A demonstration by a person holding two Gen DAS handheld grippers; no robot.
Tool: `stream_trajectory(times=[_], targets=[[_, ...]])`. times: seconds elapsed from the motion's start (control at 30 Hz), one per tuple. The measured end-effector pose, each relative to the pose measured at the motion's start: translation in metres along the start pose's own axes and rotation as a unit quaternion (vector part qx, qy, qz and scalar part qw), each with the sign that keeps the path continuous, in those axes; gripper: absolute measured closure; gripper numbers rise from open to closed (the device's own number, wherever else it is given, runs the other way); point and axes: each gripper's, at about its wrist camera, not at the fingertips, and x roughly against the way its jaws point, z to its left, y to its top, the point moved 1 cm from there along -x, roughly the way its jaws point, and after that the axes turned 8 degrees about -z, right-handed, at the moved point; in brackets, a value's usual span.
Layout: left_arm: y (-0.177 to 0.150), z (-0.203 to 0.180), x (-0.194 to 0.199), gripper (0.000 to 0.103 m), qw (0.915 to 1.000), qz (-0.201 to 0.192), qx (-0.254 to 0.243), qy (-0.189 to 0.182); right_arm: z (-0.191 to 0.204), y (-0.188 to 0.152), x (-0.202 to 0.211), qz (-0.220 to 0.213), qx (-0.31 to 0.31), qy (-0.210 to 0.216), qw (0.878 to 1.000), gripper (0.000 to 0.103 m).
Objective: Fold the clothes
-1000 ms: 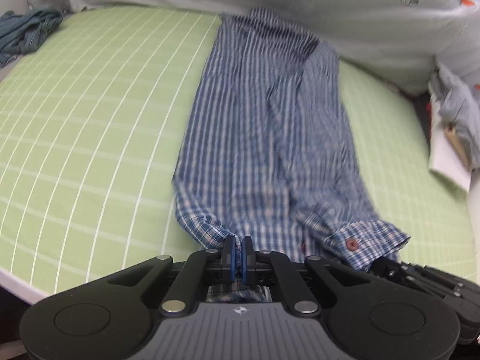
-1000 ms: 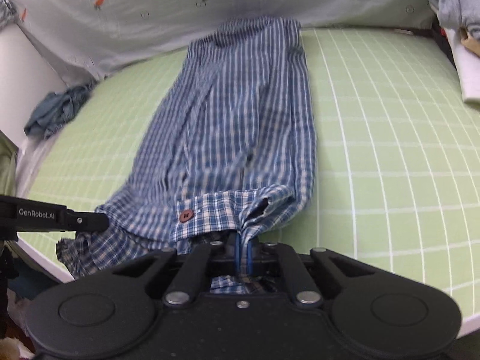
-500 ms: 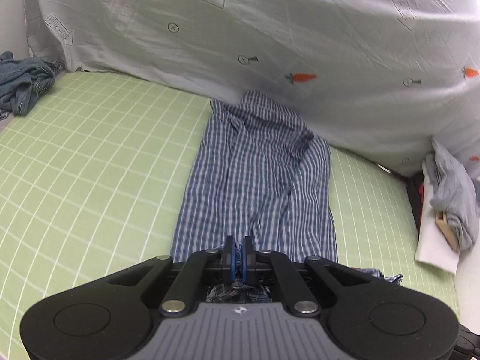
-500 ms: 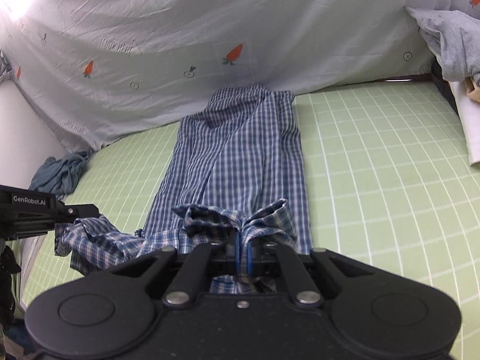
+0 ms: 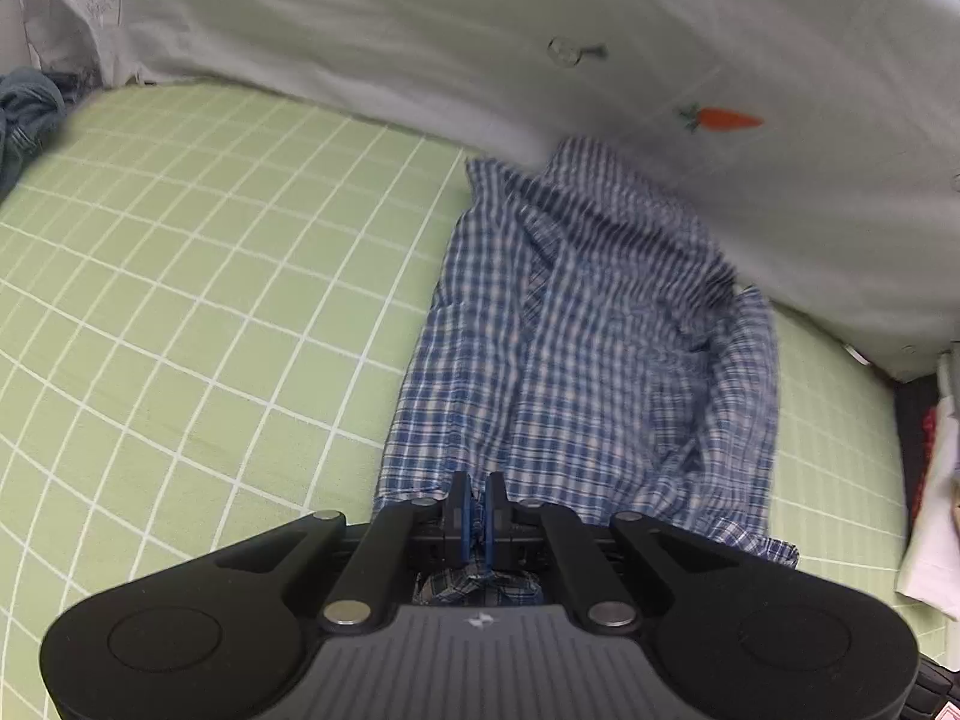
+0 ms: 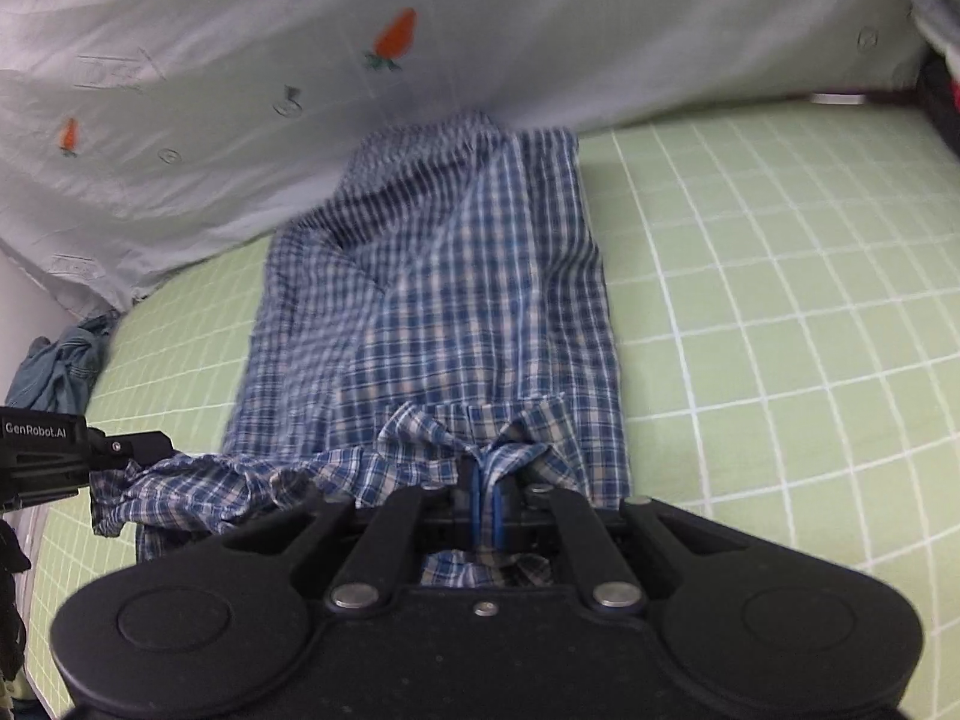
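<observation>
Plaid shirt [image 5: 576,360] hem pinched between both grippers' fingers [image 5: 459,510].

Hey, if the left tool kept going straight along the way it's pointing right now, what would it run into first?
Most likely the blue plaid shirt itself. The left tool is shut on the shirt's near edge and points down along the cloth lying on the green grid sheet. Beyond that comes the white carrot-print fabric, though depth is unclear.

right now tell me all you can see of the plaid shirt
The plaid shirt is blue-and-white checked woven cloth, lying as a long, rumpled strip on the green grid sheet, its far end against the white carrot-print cover. The left gripper and right gripper each pinch its near edge, lifted and bunched.
</observation>
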Motion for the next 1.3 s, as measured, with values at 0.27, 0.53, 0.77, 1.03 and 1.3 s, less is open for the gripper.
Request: stream_trajectory(times=[0.27,0.53,0.77,1.03,1.3], targets=[[-0.005,0.001,-0.014,0.095,0.9996,0.015,-0.009,0.020,0.003,-0.005,-0.013,0.019,0.012,-0.009,1.000,0.098],[0.001,0.000,0.055,0.047,0.9976,-0.067,-0.013,0.009,0.009,-0.001,0.048,-0.068,0.012,-0.030,0.997,0.054],[-0.036,0.012,0.065,0.042,0.9992,-0.028,-0.008,0.027,0.004,-0.010,0.073,-0.074,0.014,-0.041,0.996,0.045],[-0.061,0.012,0.043,0.041,0.9988,0.035,-0.019,0.030,0.009,-0.030,0.057,-0.010,0.047,-0.059,0.997,0.039],[-0.059,0.008,0.004,0.037,0.9960,0.073,-0.034,0.040,0.010,-0.032,0.025,0.034,0.079,-0.065,0.994,0.032]])
